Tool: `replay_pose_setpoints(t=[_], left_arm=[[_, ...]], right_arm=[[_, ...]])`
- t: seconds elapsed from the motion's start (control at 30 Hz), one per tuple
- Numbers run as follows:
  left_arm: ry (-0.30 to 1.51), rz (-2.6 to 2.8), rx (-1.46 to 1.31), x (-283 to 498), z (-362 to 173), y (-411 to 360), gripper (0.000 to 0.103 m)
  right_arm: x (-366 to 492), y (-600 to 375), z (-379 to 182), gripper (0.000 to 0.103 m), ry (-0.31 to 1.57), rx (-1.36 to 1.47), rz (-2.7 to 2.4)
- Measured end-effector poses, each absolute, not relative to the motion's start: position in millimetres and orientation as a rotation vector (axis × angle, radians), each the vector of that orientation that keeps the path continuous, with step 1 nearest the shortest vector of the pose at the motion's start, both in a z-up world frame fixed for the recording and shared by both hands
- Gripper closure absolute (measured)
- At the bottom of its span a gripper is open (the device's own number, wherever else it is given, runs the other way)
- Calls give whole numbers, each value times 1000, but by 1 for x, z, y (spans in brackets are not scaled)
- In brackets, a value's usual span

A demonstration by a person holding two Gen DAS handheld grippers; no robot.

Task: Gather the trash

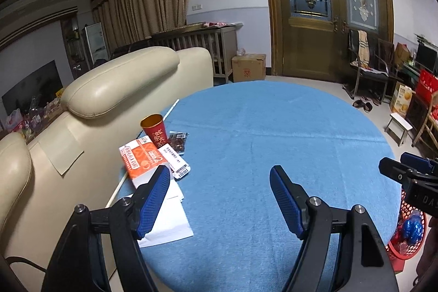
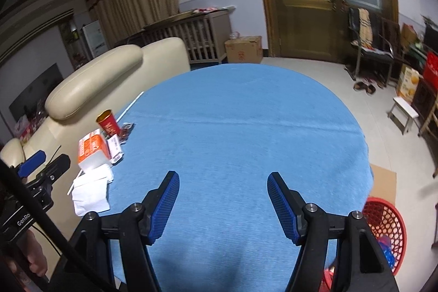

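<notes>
Trash lies at the left edge of the round blue table (image 1: 273, 127): a red paper cup (image 1: 154, 129), an orange-and-white box (image 1: 142, 160), a white barcode packet (image 1: 176, 164), a dark snack wrapper (image 1: 178, 140) and white paper (image 1: 169, 218). My left gripper (image 1: 220, 182) is open and empty above the table, its left finger just over the box and paper. My right gripper (image 2: 223, 186) is open and empty over the table's middle. The pile also shows in the right wrist view: cup (image 2: 108, 122), box (image 2: 91, 149), paper (image 2: 91, 190). A red mesh basket (image 2: 386, 226) with trash stands on the floor at the right.
A cream leather sofa (image 1: 109, 84) presses against the table's left side. A white stick (image 1: 171, 107) lies along that edge. The basket also shows in the left wrist view (image 1: 408, 234). A cardboard sheet (image 2: 383, 182), a small white stool (image 2: 405, 111), chairs and boxes stand at the right.
</notes>
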State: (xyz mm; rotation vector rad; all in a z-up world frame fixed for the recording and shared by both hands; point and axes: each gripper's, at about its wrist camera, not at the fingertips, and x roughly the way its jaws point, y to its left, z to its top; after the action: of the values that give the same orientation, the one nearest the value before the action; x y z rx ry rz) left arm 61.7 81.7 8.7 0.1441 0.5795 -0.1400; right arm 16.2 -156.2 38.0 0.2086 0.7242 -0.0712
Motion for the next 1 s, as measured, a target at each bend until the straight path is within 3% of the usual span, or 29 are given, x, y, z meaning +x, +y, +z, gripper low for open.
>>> replay_pose_setpoints(t=[0.63, 0.73, 1.0], left_arm=[[576, -89, 141, 56, 12, 101, 26], [569, -79, 149, 52, 12, 99, 14], [565, -74, 154, 46, 12, 95, 14]], right_arm=[[7, -131, 47, 33, 689, 121, -97], [2, -133, 46, 33, 683, 131, -96], [-7, -132, 42, 33, 676, 134, -86]])
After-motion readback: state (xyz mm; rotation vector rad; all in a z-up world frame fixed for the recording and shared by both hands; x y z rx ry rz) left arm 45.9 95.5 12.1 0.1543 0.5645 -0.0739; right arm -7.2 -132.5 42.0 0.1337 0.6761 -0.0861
